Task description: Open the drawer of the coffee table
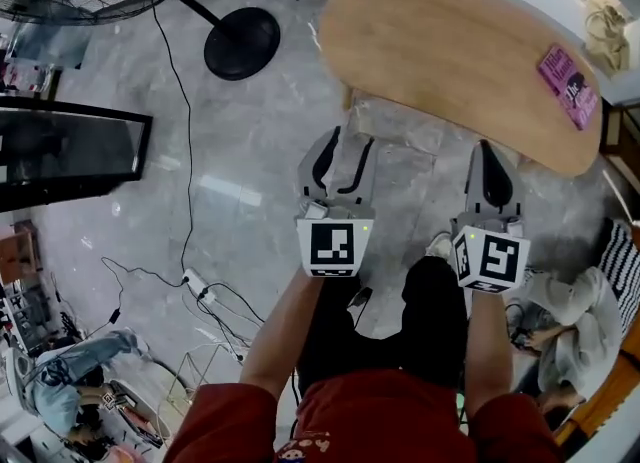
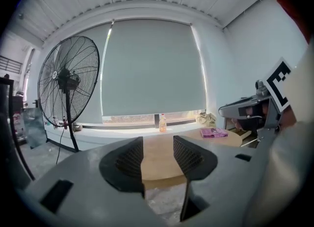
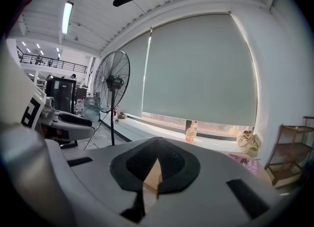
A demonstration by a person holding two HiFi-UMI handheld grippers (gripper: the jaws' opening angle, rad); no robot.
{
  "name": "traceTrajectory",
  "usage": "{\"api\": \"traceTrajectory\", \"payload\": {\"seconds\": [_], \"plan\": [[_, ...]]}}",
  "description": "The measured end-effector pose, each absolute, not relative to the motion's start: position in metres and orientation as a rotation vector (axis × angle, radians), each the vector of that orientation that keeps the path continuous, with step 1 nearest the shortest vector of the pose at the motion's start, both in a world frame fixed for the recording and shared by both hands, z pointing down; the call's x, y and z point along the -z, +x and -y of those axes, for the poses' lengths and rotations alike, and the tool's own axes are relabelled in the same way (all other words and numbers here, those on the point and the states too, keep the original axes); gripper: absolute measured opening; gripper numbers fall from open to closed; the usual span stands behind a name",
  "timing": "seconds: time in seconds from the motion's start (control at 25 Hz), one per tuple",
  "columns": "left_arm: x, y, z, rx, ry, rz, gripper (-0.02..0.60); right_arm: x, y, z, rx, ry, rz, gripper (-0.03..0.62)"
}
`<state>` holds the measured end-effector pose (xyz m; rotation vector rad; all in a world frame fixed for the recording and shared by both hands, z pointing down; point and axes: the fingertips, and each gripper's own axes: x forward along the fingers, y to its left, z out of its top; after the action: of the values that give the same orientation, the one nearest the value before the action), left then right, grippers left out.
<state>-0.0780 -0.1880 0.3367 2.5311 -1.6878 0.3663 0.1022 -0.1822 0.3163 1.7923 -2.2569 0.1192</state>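
Hovering just short of the worktop [image 1: 450, 51], neither tool touches anything: left tool [image 1: 348, 143] spread and empty, right tool [image 1: 486, 151] pressed together on nothing. No drawer is visible under the worktop's near edge. Judged not started: locating, gripping and pulling remain.

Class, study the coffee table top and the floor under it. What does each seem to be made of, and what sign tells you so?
Coffee table top: probably wood or wood veneer, matt; pale tan with faint lengthwise grain streaks.
Floor: likely polished stone or marble-look tile; grey with pale veining and a bright glossy reflection.
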Motion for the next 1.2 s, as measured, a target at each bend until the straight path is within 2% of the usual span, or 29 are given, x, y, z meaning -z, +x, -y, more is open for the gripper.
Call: {"api": "traceTrajectory", "payload": {"seconds": [0.52,1.0,1.2], "plan": [[-0.563,-0.064,0.226,-0.298,2.524,1.711,0.189,-0.532,0.101,0.211,-0.016,1.801,2.293,-0.005],[-0.712,-0.056,0.251,-0.361,2.624,1.835,0.188,-0.686,0.109,0.233,-0.061,1.871,2.345,-0.005],[-0.744,-0.046,0.245,-0.203,2.553,1.806,0.188,-0.732,0.128,0.231,-0.061,1.934,2.293,-0.005]]}}
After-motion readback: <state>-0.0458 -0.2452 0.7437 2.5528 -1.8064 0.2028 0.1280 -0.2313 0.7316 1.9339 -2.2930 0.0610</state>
